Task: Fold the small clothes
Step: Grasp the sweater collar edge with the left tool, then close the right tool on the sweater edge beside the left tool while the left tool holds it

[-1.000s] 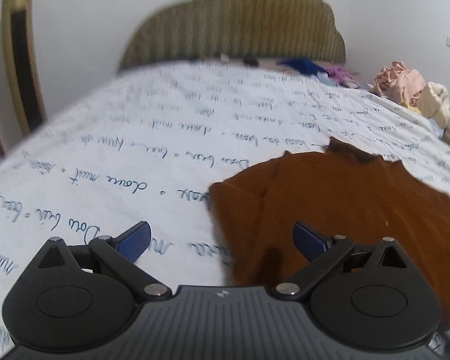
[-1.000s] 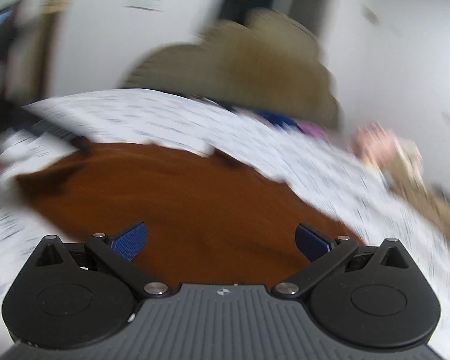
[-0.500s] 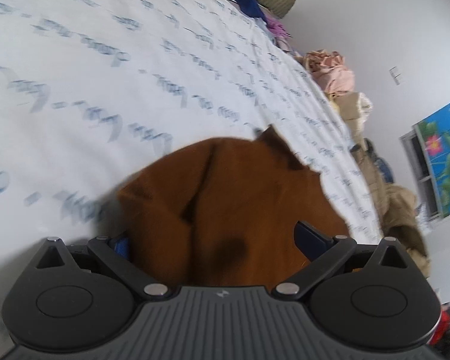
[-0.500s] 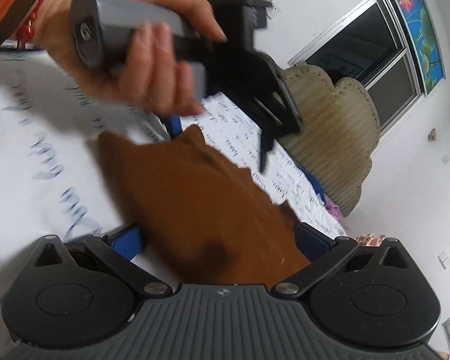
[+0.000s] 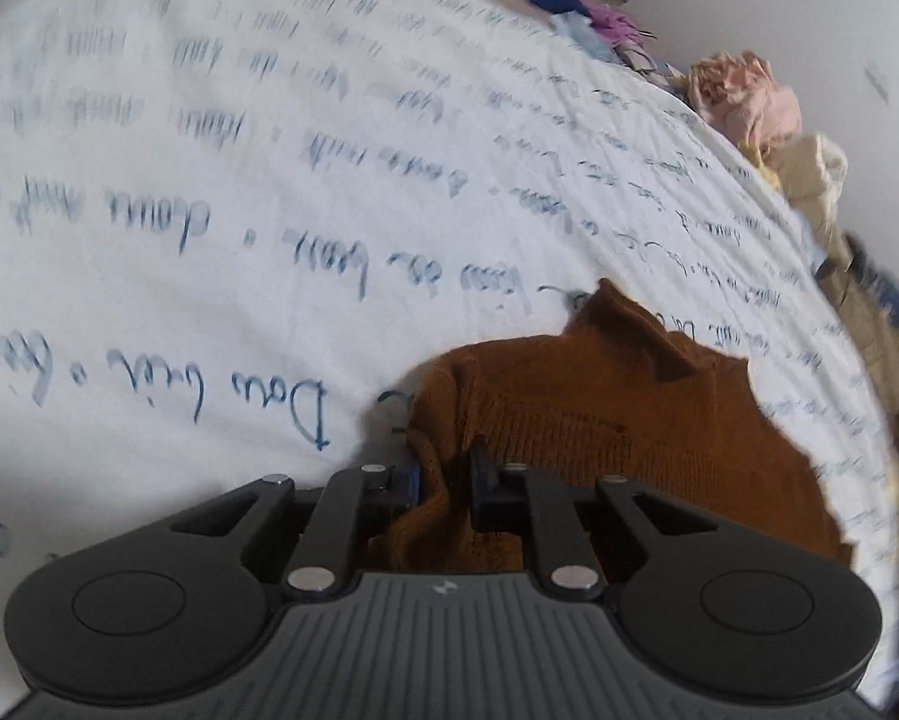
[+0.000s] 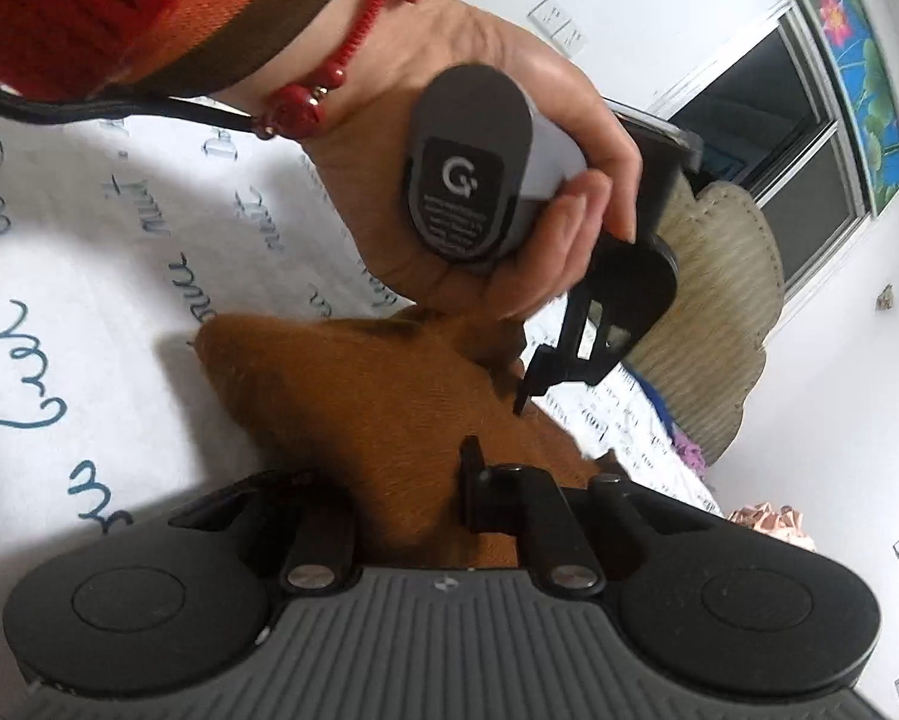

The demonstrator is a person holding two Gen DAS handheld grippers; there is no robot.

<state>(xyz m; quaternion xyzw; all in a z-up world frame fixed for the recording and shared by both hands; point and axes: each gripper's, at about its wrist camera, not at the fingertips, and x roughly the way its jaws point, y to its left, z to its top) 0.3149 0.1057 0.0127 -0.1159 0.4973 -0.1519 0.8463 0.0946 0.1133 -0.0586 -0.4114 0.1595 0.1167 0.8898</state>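
Brown garment (image 5: pixel 617 438) now pinched by both grippers, left (image 5: pixel 446 480) & right (image 6: pixel 407 498), fingers closing from wide apart onto near-edge fabric on bed (image 5: pixel 269 180); grasp done, fold lift prob next.

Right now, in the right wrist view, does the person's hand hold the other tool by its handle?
Yes. The hand is wrapped around the grey handle of the left tool above the brown garment.

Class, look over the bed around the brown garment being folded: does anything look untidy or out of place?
Yes. Loose clothes lie crumpled in unfolded heaps along the far right edge of the bed. The brown garment is bunched where the left gripper is closing on it; the right gripper is closing on it too.
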